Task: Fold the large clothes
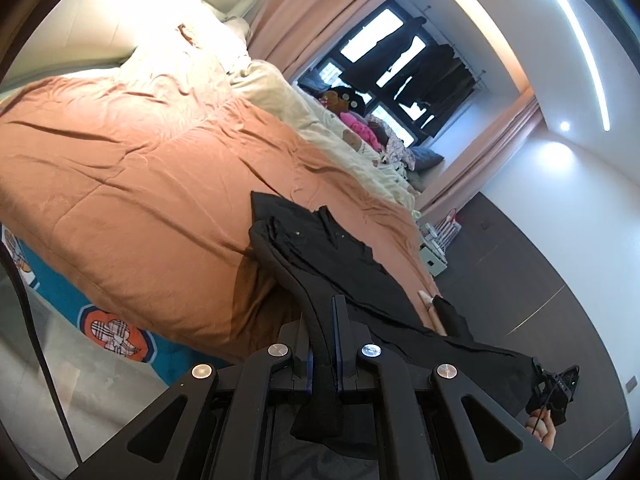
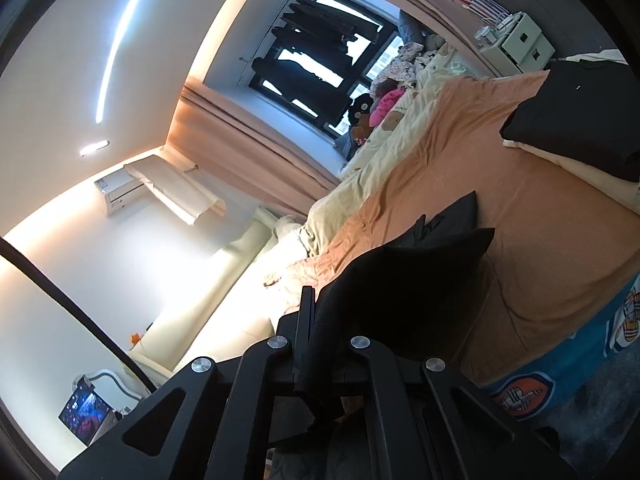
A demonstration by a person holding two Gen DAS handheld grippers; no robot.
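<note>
A black garment (image 1: 320, 248) lies partly on the orange bedspread (image 1: 140, 168) and stretches between both grippers. My left gripper (image 1: 323, 312) is shut on one edge of it, the cloth running out between the fingers. The right gripper shows at the far right of the left wrist view (image 1: 554, 390), holding the other end. In the right wrist view my right gripper (image 2: 320, 308) is shut on the black garment (image 2: 400, 276), which bulges above the orange bedspread (image 2: 540, 248) and hides the right finger.
A stack of folded dark and cream clothes (image 2: 580, 120) sits on the bed's far part. Cream bedding and soft toys (image 1: 352, 116) lie along the window side. A blue patterned sheet (image 1: 108, 320) hangs at the bed edge. A white drawer unit (image 2: 520, 40) stands beyond.
</note>
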